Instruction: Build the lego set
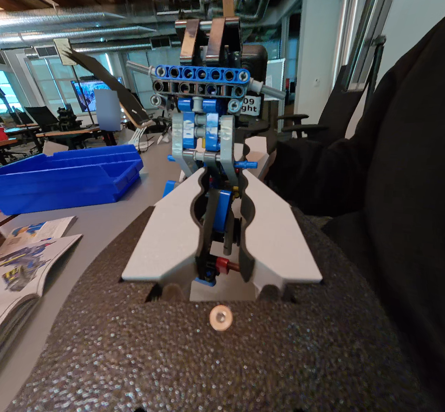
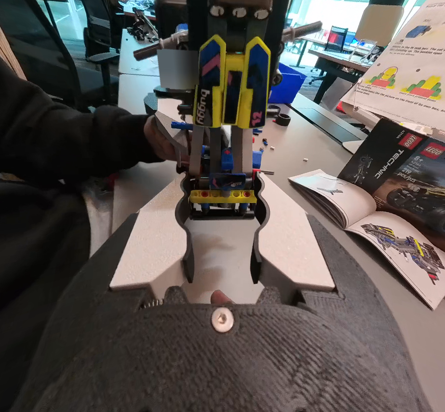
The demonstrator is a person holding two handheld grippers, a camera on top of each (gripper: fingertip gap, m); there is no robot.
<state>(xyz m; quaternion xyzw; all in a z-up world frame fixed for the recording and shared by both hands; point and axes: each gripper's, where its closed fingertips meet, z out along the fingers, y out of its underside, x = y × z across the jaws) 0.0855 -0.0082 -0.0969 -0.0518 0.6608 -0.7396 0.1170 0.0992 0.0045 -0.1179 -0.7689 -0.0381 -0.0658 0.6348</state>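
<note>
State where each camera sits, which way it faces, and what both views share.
Left wrist view: rides the left gripper, looking along its fingers over the table to a blue bin; a dark sleeve at right.
Right wrist view: rides the right gripper, facing the open booklet; sleeve at left.
Shared: the brick-built model, gripped from opposite ends.

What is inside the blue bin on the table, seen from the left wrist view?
The blue bin shows only bare blue walls and a divider; nothing visible inside. Its front wall hides the floor, so small parts there cannot be ruled out.
</note>
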